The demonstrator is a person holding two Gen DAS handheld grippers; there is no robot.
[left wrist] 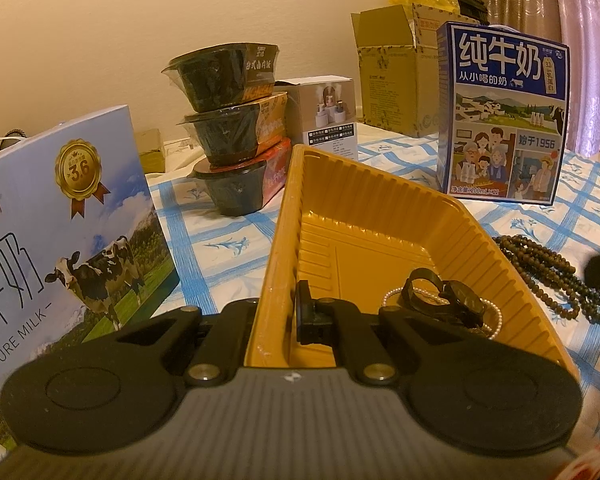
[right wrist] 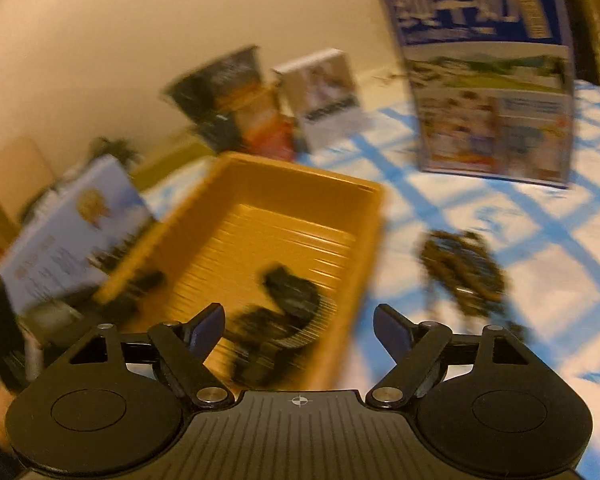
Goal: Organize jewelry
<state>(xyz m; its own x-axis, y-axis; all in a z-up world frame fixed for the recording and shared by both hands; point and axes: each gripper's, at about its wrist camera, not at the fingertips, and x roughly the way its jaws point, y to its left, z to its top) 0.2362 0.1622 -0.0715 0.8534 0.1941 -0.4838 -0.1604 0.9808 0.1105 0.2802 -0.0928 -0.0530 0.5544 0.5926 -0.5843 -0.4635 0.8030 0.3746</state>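
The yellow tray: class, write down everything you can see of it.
The yellow tray is a rectangular, shiny plastic-looking dish with ribbed walls and a ridged floor. It sits on the blue-checked tablecloth. The left gripper is shut on its near left wall. Inside, near that end, lie a black watch and a pearl string. A brown bead necklace lies outside, to its right.

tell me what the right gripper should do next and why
Probably carry the right gripper, jaws open and empty, over to the brown bead necklace and close on it. It lies on the tablecloth outside the yellow tray, while the watch and pearl strand are inside; the left gripper clamps the tray's rim.
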